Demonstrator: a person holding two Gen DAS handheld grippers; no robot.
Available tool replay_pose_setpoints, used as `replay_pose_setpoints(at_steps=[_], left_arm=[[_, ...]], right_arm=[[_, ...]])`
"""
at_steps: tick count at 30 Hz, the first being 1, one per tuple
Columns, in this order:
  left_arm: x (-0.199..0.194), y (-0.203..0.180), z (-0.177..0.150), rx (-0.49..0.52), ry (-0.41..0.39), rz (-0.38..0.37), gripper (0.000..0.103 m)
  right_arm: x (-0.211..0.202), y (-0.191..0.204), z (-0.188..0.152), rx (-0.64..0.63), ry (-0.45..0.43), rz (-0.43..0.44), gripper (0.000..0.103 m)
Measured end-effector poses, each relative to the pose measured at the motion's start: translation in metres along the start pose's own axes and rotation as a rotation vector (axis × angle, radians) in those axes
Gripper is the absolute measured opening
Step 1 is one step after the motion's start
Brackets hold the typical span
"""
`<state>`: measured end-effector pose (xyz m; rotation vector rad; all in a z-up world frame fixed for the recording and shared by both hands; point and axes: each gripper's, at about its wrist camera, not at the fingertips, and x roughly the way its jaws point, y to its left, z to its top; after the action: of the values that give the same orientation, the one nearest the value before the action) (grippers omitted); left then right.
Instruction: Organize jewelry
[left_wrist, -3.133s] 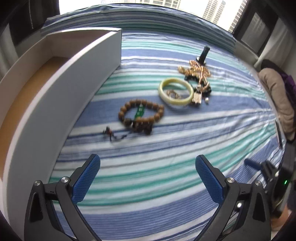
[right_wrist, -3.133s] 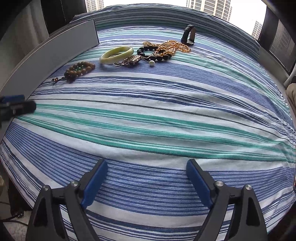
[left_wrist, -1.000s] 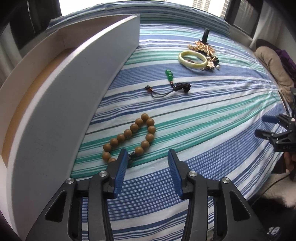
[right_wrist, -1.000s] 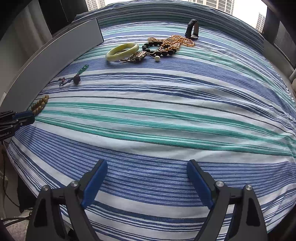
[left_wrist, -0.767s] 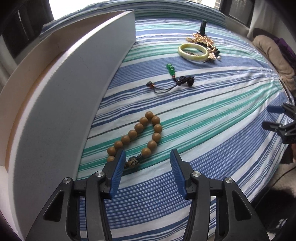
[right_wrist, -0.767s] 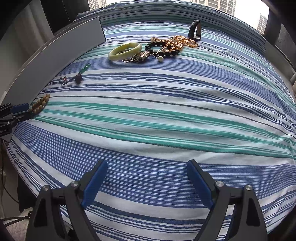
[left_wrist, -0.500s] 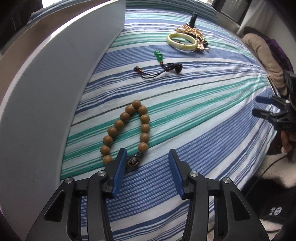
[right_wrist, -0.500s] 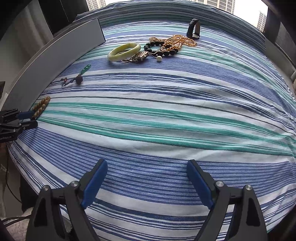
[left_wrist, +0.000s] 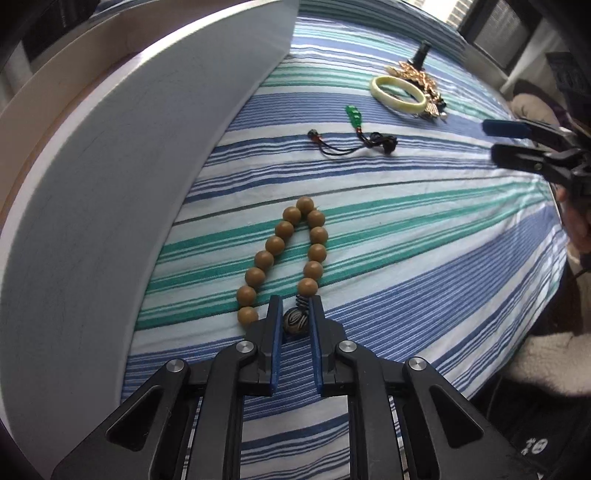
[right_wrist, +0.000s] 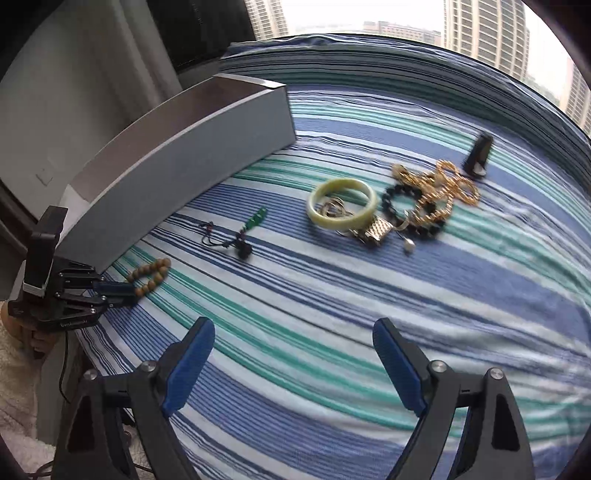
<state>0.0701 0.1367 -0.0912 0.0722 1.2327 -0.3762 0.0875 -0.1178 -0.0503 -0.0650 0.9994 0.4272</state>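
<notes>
Your left claw (left_wrist: 295, 308) was closing around the wooden bead bracelet (left_wrist: 286, 254)'s dark knot bead near the bed (left_wrist: 424, 266)'s edge, so pickup had basically started, right claw (right_wrist: 293, 354) spread empty.

— Where was there room to pass?

— Over the striped bedspread (right_wrist: 332, 314) under the right gripper (right_wrist: 293, 363) — nothing lay on that wide stretch.

— And in the way?

— The white box (left_wrist: 155, 155) walled off one whole side, its wall just beside the wooden bead bracelet (left_wrist: 286, 251). Farther up lay the green pendant on its cord (right_wrist: 240, 232), then the pale bangle (right_wrist: 341, 205) with the gold chains (right_wrist: 439, 192) tangled against it.
</notes>
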Motion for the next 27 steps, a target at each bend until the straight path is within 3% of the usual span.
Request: replay_pose_setpoints(at_steps=[3, 7, 9, 11, 15, 22, 25, 27], left_arm=[[-0.012, 0.001, -0.003, -0.044, -0.042, -0.015, 0.011], [-0.032, 0.006, -0.005, -0.097, -0.095, -0.035, 0.011], [-0.041, 0.008, -0.003, -0.122, -0.113, -0.046, 0.011], [-0.051, 0.009, -0.002, -0.140, -0.135, -0.051, 0.011], [-0.080, 0.007, 0.006, -0.173, -0.190, -0.070, 0.011], [-0.158, 0.017, 0.025, -0.241, -0.325, -0.080, 0.011], [-0.193, 0.034, 0.031, -0.280, -0.384, -0.051, 0.011], [-0.210, 0.049, 0.035, -0.299, -0.416, 0.007, 0.011]], right_arm=[[0.046, 0.024, 0.025, -0.159, 0.055, 0.056, 0.088], [0.090, 0.039, 0.043, -0.263, 0.078, 0.036, 0.080], [0.105, 0.037, 0.046, -0.265, 0.127, 0.054, 0.053], [0.102, 0.036, 0.047, -0.262, 0.130, 0.056, 0.013], [0.076, 0.031, 0.047, -0.210, 0.126, 0.092, 0.012], [-0.014, 0.048, 0.076, -0.196, -0.019, 0.171, 0.012], [-0.048, 0.066, 0.100, -0.219, -0.101, 0.191, 0.012], [-0.063, 0.084, 0.121, -0.235, -0.154, 0.209, 0.012]])
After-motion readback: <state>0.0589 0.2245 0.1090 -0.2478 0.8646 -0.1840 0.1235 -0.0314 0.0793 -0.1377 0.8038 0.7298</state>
